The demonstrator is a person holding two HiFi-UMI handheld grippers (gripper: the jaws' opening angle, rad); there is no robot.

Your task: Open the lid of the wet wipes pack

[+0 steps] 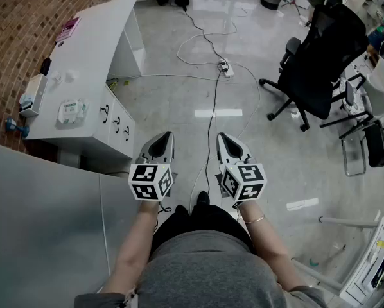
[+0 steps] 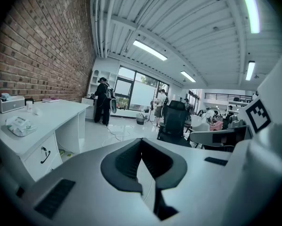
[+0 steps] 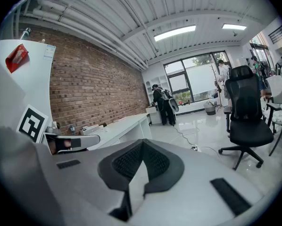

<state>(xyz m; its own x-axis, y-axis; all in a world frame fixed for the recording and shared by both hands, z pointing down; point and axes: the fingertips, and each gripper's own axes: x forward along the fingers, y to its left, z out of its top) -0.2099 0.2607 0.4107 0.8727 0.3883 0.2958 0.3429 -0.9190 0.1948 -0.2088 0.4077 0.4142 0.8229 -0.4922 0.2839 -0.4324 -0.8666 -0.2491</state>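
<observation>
Head view: my left gripper [image 1: 166,137] and right gripper [image 1: 222,138], jaws together, hold nothing. The wet wipes pack [image 1: 72,111] on the worktop [image 1: 92,47] is small, its lid unclear.

Grey shirt [image 1: 205,274], black trousers [image 1: 192,220], white left claw [image 1: 166,136] and right claw [image 1: 221,137] (black-and-white marker cubes [image 1: 150,181]), perhaps a bracelet [image 1: 256,220].

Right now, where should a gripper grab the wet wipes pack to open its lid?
Probably the free edge of the lid, coming down from above. The wet wipes pack lies flat on the white desk with its lid facing up. Which edge lifts is too small to tell from here.
</observation>
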